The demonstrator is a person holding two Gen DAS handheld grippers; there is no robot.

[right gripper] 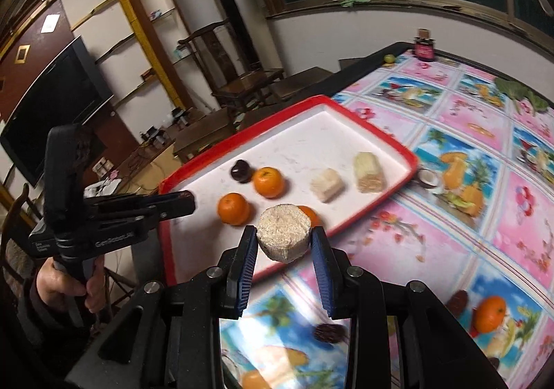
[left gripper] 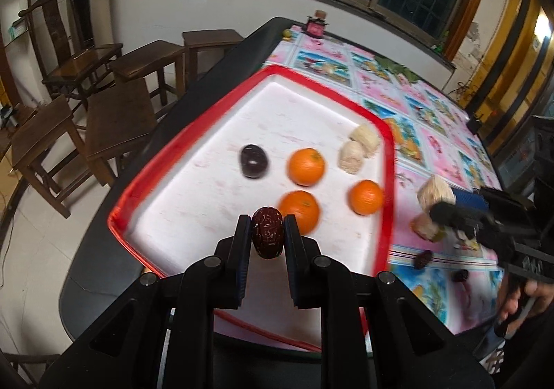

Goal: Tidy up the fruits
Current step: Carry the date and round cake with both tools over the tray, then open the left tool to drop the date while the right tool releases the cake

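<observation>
Pinching a wrinkled red date [left gripper: 267,233] between my left gripper [left gripper: 267,229] fingers, I hold it low in the left wrist frame, above the near part of the red-rimmed white tray [left gripper: 194,133]. My right gripper [right gripper: 284,243] is clamped on a pale corn chunk [right gripper: 283,236] at the centre of the right wrist frame, by the tray's near rim. On the tray lie three oranges [left gripper: 306,166], a dark fruit [left gripper: 253,161] and two corn pieces [left gripper: 353,157]. Lower right, another orange [right gripper: 489,314] and a date [right gripper: 456,300] sit on the patterned tablecloth [right gripper: 450,209].
</observation>
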